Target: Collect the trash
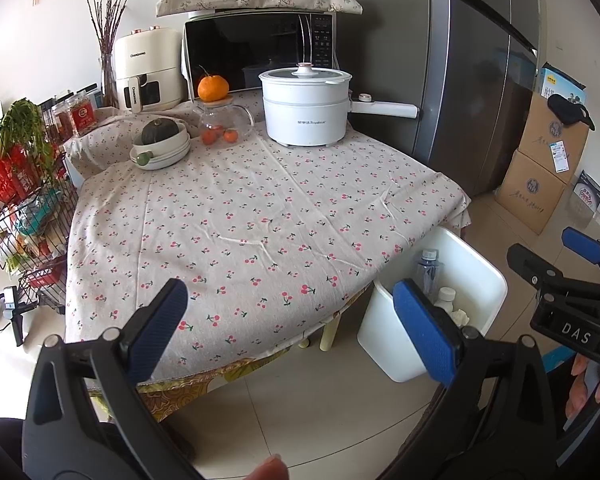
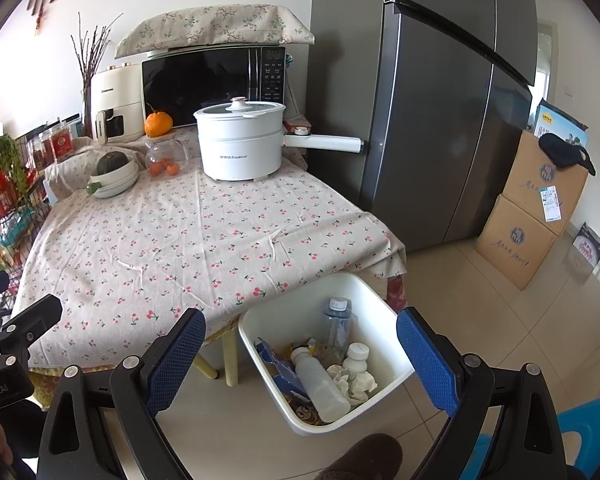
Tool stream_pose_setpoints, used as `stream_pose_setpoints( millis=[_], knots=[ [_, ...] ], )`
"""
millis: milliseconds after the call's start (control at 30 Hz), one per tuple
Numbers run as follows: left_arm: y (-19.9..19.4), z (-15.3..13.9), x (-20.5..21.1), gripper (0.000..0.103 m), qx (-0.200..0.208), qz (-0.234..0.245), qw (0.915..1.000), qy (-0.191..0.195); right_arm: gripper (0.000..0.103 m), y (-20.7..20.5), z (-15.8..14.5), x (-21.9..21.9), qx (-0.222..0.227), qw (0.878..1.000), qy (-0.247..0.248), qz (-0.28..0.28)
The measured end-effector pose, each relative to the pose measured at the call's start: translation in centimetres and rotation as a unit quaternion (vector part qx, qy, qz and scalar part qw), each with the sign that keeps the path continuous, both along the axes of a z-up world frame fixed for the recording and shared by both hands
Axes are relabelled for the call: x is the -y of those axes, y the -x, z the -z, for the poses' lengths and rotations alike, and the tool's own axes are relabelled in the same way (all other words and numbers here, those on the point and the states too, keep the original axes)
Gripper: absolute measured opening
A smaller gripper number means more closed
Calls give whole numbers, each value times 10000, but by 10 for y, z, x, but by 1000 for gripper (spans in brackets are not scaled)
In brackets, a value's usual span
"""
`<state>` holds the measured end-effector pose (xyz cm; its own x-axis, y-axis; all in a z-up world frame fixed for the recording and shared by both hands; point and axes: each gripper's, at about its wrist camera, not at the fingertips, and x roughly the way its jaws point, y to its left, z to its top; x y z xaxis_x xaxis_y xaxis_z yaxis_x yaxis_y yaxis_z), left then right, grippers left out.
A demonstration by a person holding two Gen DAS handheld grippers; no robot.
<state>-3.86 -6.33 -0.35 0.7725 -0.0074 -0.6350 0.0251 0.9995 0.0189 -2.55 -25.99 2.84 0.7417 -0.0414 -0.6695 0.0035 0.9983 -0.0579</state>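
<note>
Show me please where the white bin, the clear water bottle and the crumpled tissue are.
white bin (image 2: 384, 308): right wrist view, on its far right rim.
clear water bottle (image 2: 337, 322): right wrist view, on its upper body.
crumpled tissue (image 2: 354, 382): right wrist view, on its middle.

Wrinkled cherry-print cloth (image 2: 188, 236) covering table; glossy white plastic bin (image 2: 396, 364) at 5 o'clock; brushed metal fridge (image 2: 440, 120) reflecting at 1 o'clock.
</note>
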Motion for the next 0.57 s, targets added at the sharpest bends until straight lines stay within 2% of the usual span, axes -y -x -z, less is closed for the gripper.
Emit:
stream_pose_setpoints(
  millis=[567],
  knots=[
    [-1, 3, -3, 102, -138, 61, 9999, 66, 98, 0, 1, 0, -32, 10000, -15, 3]
  ],
)
